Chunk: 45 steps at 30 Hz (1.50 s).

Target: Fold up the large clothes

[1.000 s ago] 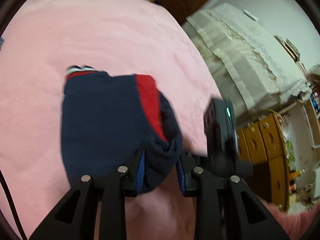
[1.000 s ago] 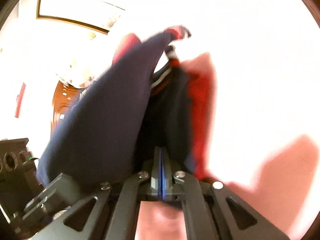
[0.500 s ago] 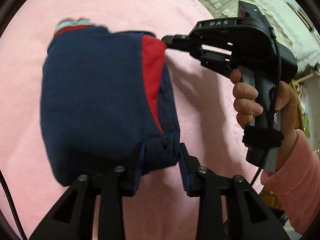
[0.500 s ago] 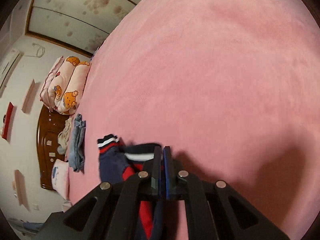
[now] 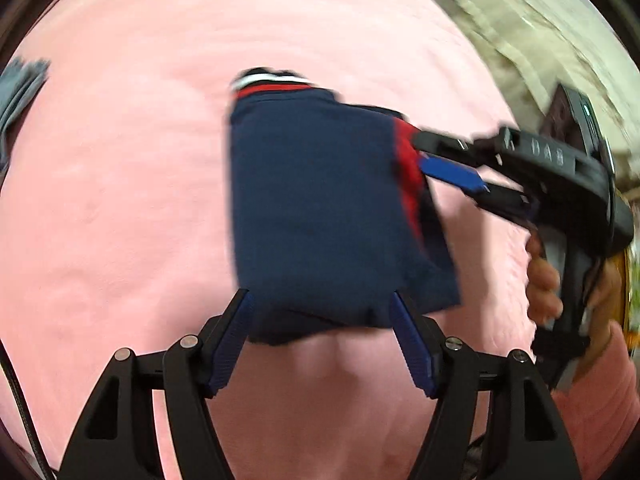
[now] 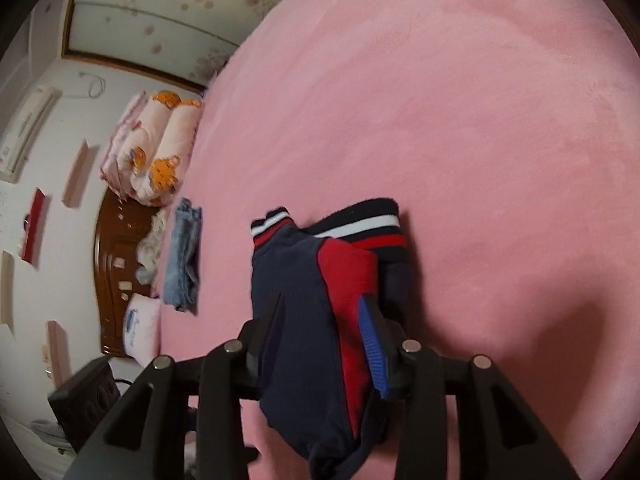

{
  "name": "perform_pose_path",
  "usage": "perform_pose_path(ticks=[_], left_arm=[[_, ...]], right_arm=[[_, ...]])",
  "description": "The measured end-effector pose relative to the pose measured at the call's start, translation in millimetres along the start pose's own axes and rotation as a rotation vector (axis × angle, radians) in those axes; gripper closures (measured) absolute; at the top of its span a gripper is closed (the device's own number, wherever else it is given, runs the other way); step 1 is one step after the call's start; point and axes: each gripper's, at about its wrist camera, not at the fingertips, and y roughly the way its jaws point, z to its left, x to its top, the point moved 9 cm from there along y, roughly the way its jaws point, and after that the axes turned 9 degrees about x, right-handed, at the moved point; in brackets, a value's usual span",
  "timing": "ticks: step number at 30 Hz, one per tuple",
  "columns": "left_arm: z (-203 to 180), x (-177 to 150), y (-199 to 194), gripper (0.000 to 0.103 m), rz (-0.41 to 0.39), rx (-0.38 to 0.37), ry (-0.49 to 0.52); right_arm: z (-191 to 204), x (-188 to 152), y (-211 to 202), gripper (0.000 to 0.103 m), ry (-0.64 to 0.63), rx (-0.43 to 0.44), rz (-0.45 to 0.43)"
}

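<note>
A folded navy garment (image 5: 320, 208) with a red panel and striped cuffs lies on the pink bed (image 5: 120, 200). My left gripper (image 5: 320, 320) is open, its blue-padded jaws spread on either side of the garment's near edge. My right gripper (image 5: 432, 160) shows in the left wrist view at the garment's right edge, jaws parted. In the right wrist view the garment (image 6: 304, 300) lies between the spread jaws of my right gripper (image 6: 320, 320), which is open. Its striped cuffs (image 6: 360, 224) point away from me.
Folded jeans (image 6: 184, 256) lie on the bed's left part, near the wooden headboard (image 6: 112, 280) and pink pillows (image 6: 152, 152). A cloth-covered piece of furniture (image 5: 540, 40) stands beyond the bed's right edge. The pink bed surface (image 6: 460, 120) stretches beyond the garment.
Both grippers have opened and let go of the garment, which now lies flat on the bed. The left gripper has drawn back slightly.
</note>
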Motion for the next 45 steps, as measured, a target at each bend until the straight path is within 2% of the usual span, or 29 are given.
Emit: perform_pose_path(ticks=[2, 3, 4, 5, 6, 7, 9, 11, 15, 18, 21, 25, 29, 33, 35, 37, 38, 39, 40, 42, 43, 45], left_arm=[[15.6, 5.4, 3.8, 0.035, 0.001, 0.026, -0.046], [15.0, 14.9, 4.5, 0.035, 0.000, 0.038, -0.059], [21.0, 10.8, 7.9, 0.035, -0.002, 0.049, -0.070], [24.8, 7.6, 11.3, 0.035, -0.001, 0.052, -0.077], [20.1, 19.5, 11.7, 0.035, 0.003, 0.053, -0.083], [21.1, 18.6, 13.5, 0.035, 0.008, 0.055, -0.088], [18.6, 18.3, 15.0, 0.035, 0.005, 0.057, -0.085], [14.1, 22.1, 17.3, 0.035, 0.000, 0.069, -0.071], [5.7, 39.9, 23.4, 0.035, 0.007, 0.076, -0.056], [4.8, 42.7, 25.0, 0.035, 0.010, 0.076, -0.045], [5.8, 43.9, 25.6, 0.035, 0.017, 0.083, -0.037], [5.2, 42.0, 24.2, 0.035, 0.027, 0.078, -0.039], [6.0, 45.0, 23.1, 0.035, 0.019, 0.108, -0.031], [-3.3, 61.9, 5.2, 0.035, -0.061, 0.022, -0.026], [-7.3, 73.2, 4.4, 0.039, -0.071, -0.007, -0.023], [-9.4, 87.9, 10.0, 0.056, -0.083, -0.022, -0.022], [-9.9, 95.7, 16.5, 0.063, -0.083, -0.032, -0.031], [-10.0, 102.0, 22.8, 0.075, -0.079, -0.042, -0.041], [-9.2, 107.8, 30.5, 0.081, -0.074, -0.043, -0.055], [-3.6, 116.2, 45.7, 0.084, -0.063, 0.002, -0.052], [-1.0, 117.8, 51.9, 0.091, -0.049, 0.027, -0.038], [2.6, 119.0, 57.4, 0.095, -0.045, 0.038, -0.024]], right_arm=[[-6.7, -0.4, 10.1, 0.065, 0.010, -0.046, 0.018], [-10.8, -0.5, 14.5, 0.068, 0.015, -0.069, 0.026], [-13.7, -0.7, 16.5, 0.075, 0.009, -0.090, 0.030], [-15.4, -0.8, 18.0, 0.098, -0.027, -0.139, 0.031], [-16.6, -1.1, 17.9, 0.102, -0.067, -0.186, 0.031], [-16.1, -2.3, 17.6, 0.102, -0.105, -0.214, 0.032], [-15.5, -4.0, 12.5, 0.103, -0.125, -0.218, 0.008], [-18.2, -6.7, 5.1, 0.103, -0.111, -0.209, -0.009], [-27.4, -13.5, -4.8, 0.103, -0.076, -0.263, -0.030], [-29.4, -22.2, -6.0, 0.103, -0.041, -0.263, -0.022], [-35.1, -24.2, -9.8, 0.103, -0.063, -0.344, -0.034], [-52.7, -24.7, -11.3, 0.103, -0.009, -0.397, -0.046], [-42.1, -20.5, -5.0, 0.102, -0.047, -0.397, -0.056], [-0.2, -13.4, -12.3, 0.101, -0.188, -0.319, -0.120], [22.0, -9.8, -13.2, 0.101, -0.270, -0.261, -0.144], [33.3, -6.1, -0.9, 0.101, -0.285, -0.189, -0.109], [34.1, -6.2, 12.0, 0.101, -0.275, -0.161, -0.062], [32.3, -6.7, 20.9, 0.101, -0.269, -0.148, -0.032], [29.8, -7.2, 32.1, 0.101, -0.267, -0.135, -0.008], [17.7, -10.1, 51.7, 0.103, -0.244, -0.144, 0.035], [8.1, -10.4, 59.2, 0.103, -0.222, -0.152, 0.052], [-2.0, -8.1, 57.9, 0.103, -0.174, -0.120, 0.033]])
